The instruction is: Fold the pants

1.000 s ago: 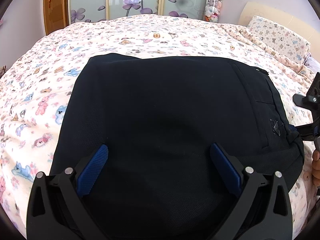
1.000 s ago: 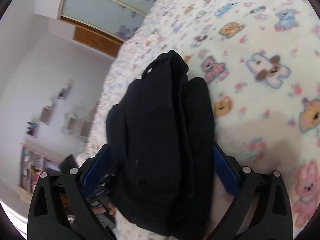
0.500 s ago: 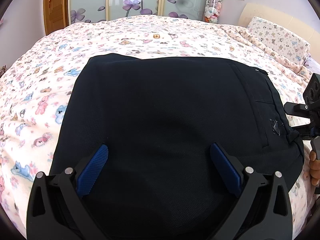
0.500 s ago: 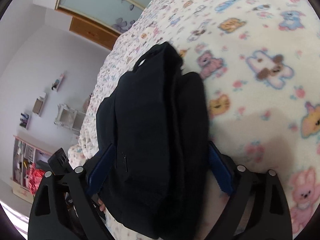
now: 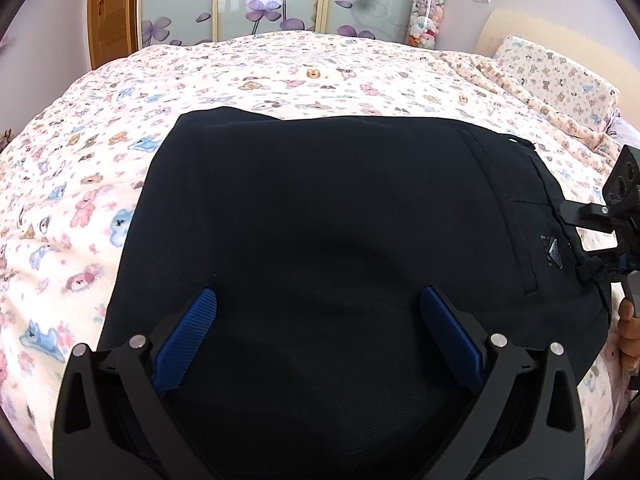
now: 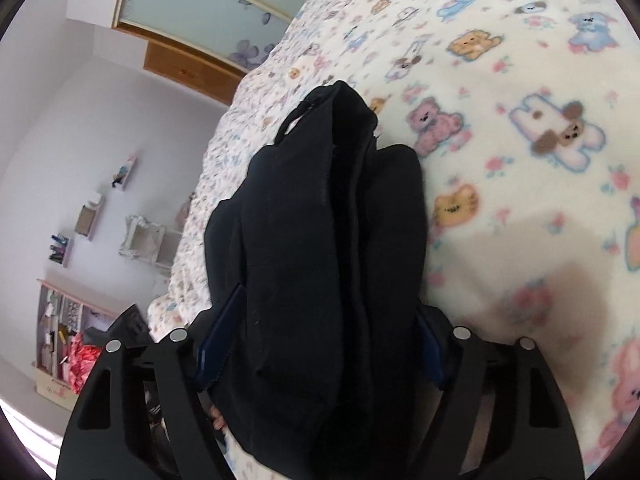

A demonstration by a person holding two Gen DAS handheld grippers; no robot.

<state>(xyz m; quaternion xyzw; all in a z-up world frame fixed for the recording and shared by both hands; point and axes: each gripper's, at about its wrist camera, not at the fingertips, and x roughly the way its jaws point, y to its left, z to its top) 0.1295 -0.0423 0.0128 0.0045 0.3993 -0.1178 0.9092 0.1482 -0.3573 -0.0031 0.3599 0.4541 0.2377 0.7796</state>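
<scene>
The dark navy pants lie folded flat on the bed, waistband and back pocket to the right. My left gripper hovers over their near part, open wide, blue pads apart with only flat fabric below. In the right wrist view the folded edge of the pants bulges up between the jaws of my right gripper. Those jaws are closing, and the blue pads lie against both sides of the bundle. The right gripper's body shows at the right edge of the left wrist view.
The bed is covered by a cream blanket with cartoon animals. A pillow lies at the back right. Sliding wardrobe doors with purple flowers stand behind. A person's fingers show at the right edge. Shelves line the far wall.
The right gripper's jaws have narrowed onto the folded edge of the pants, which has shifted slightly in its view. The left gripper and the flat pants stay as they were.
</scene>
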